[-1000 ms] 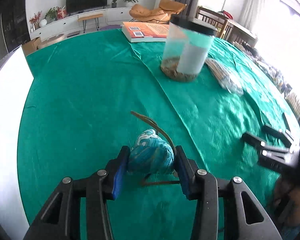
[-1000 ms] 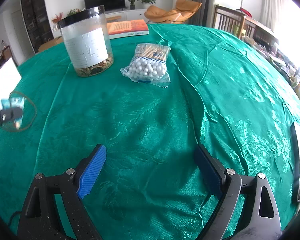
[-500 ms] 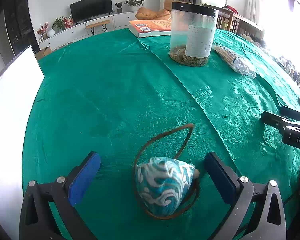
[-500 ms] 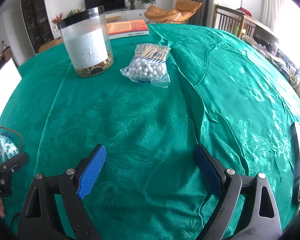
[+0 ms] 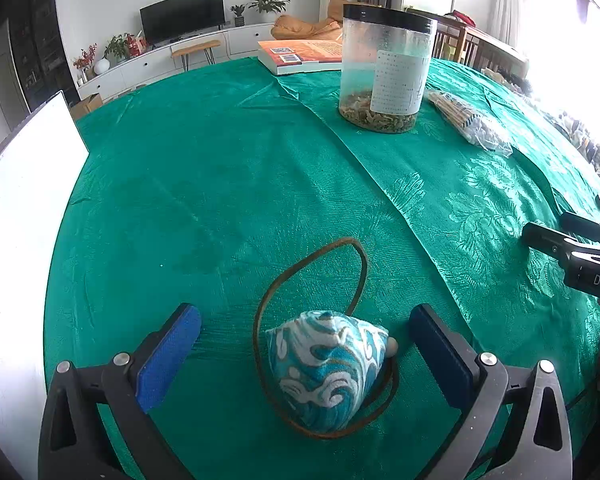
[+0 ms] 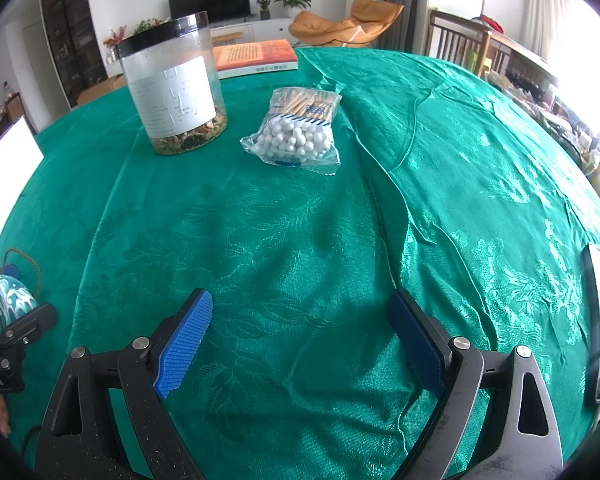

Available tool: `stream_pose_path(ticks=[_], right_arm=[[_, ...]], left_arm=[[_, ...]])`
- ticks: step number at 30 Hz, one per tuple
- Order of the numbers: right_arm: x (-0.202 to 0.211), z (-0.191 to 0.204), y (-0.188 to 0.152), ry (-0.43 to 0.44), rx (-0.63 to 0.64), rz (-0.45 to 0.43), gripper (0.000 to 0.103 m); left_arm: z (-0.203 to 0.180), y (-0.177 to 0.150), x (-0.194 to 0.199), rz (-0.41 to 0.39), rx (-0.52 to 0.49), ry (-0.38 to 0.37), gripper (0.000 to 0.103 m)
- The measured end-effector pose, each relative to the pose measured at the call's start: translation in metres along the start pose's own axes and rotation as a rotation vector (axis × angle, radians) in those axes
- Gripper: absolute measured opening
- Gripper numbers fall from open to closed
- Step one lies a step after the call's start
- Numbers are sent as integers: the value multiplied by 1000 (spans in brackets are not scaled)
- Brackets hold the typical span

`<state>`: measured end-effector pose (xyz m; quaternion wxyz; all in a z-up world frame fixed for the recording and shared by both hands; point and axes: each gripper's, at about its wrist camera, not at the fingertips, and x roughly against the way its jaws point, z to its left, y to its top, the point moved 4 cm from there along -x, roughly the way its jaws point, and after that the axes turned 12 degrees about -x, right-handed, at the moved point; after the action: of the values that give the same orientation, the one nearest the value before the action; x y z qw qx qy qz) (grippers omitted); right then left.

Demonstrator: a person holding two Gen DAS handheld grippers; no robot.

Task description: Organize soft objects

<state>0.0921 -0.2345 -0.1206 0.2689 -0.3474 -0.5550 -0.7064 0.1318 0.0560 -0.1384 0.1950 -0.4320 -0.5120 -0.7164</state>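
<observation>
Pouch (image 5: pixel 326 368) lies on tablecloth (image 5: pixel 228 184) between spread fingers of left gripper (image 5: pixel 306 344), touching neither; right gripper (image 6: pixel 302 338) gapes, holding nothing.

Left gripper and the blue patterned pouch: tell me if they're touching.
Apart. The left wrist view shows the left gripper open, with green tablecloth visible between each blue pad and the blue patterned pouch.
</observation>
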Motion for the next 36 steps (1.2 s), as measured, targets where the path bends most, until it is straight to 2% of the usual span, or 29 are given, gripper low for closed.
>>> stream_pose_path(ticks=[4, 8, 9, 10, 12, 13, 16, 19, 20, 21, 22, 23, 26, 29, 32, 36], right_arm=[[0, 0, 0, 0, 0, -1, 92], [-1, 1, 0, 11, 3, 6, 95], [-2, 3, 0, 19, 17, 11, 95], [-4, 4, 4, 29, 37, 36, 95], [-11, 1, 25, 62, 14, 103, 94], [-13, -2, 41, 81, -35, 111, 94], [-25, -7, 96, 72, -137, 55, 94], [-62, 2, 129, 54, -139, 104, 90], [-74, 7, 134, 65, -123, 121, 86], [-83, 11, 136, 62, -100, 143, 44], [-91, 15, 135, 70, -84, 184, 37], [-89, 14, 137, 69, -83, 168, 33], [-61, 13, 136, 69, -105, 132, 31], [-1, 28, 127, 124, -70, 57, 31], [64, 84, 104, 262, 38, 37, 31], [132, 201, 60, 545, 163, 105, 31]], left_arm=[[0, 0, 0, 0, 0, 0, 103], [1, -3, 3, 37, -12, -18, 100], [1, -1, 3, 30, -14, -18, 89], [2, -2, 6, 21, -15, -18, 71], [6, 0, 10, 12, -13, -17, 50], [8, 0, 10, 15, -3, -30, 49], [14, -2, 14, 11, 28, -56, 47], [21, -8, 27, 2, 83, -95, 47], [23, -9, 34, -9, 99, -105, 47], [25, -10, 41, -21, 110, -112, 47], [28, -8, 50, -40, 123, -122, 47], [30, -7, 60, -61, 138, -133, 47], [44, -1, 96, -136, 196, -189, 47], [69, -3, 137, -199, 231, -186, 47], [104, -18, 170, -216, 261, -107, 47], [169, -67, 209, -156, 339, 75, 48]])
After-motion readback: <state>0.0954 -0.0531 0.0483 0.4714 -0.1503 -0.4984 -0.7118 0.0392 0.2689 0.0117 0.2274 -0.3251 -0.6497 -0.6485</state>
